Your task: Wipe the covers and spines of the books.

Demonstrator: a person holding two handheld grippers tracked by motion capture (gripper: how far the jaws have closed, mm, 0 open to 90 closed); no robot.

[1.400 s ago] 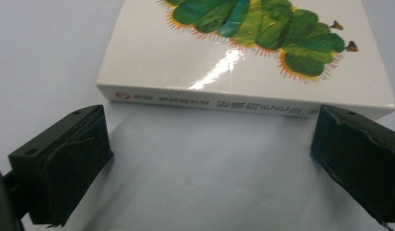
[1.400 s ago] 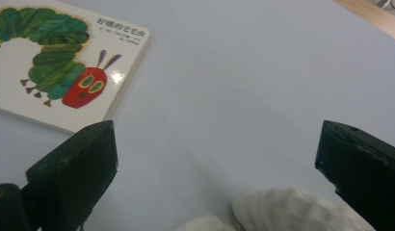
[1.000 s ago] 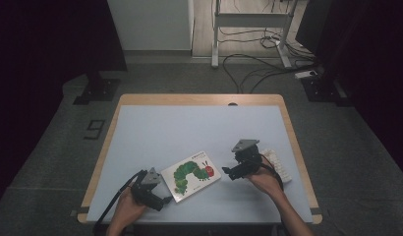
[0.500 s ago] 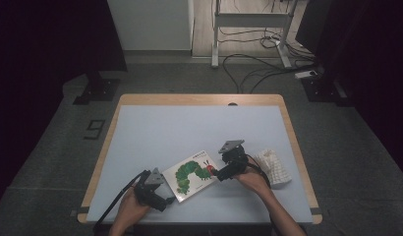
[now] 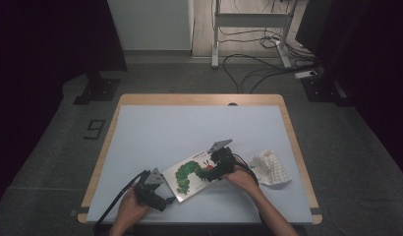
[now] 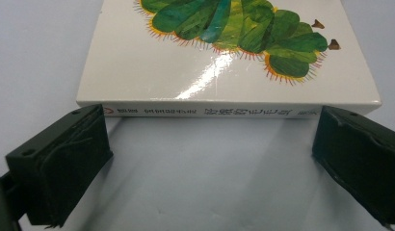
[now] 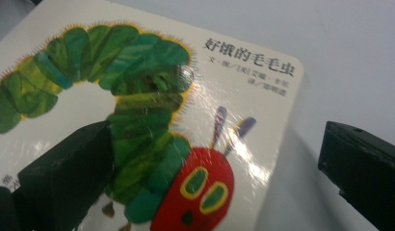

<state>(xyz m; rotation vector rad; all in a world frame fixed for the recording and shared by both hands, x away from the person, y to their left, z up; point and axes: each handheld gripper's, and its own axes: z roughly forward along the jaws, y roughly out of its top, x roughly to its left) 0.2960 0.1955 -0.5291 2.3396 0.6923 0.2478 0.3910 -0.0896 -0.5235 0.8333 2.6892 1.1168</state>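
A white board book [image 5: 191, 173] with a green caterpillar on its cover lies flat near the table's front edge. My left gripper [image 5: 164, 197] rests at the book's near left corner. It is open, its jaws spread just short of the spine [image 6: 219, 111]. My right gripper [image 5: 210, 172] is at the book's right end, also open. One jaw hangs over the cover by the caterpillar's red head [image 7: 195, 192], the other over bare table beyond the book's edge. Neither gripper holds anything.
A crumpled white cloth [image 5: 271, 168] lies to the right of my right hand. The light blue table top [image 5: 189, 128] has a wooden rim. Cables and a metal stand [image 5: 248, 29] sit on the floor behind the table.
My right gripper has moved left from beside the cloth to the book's right end. The left gripper and the book have stayed where they were.
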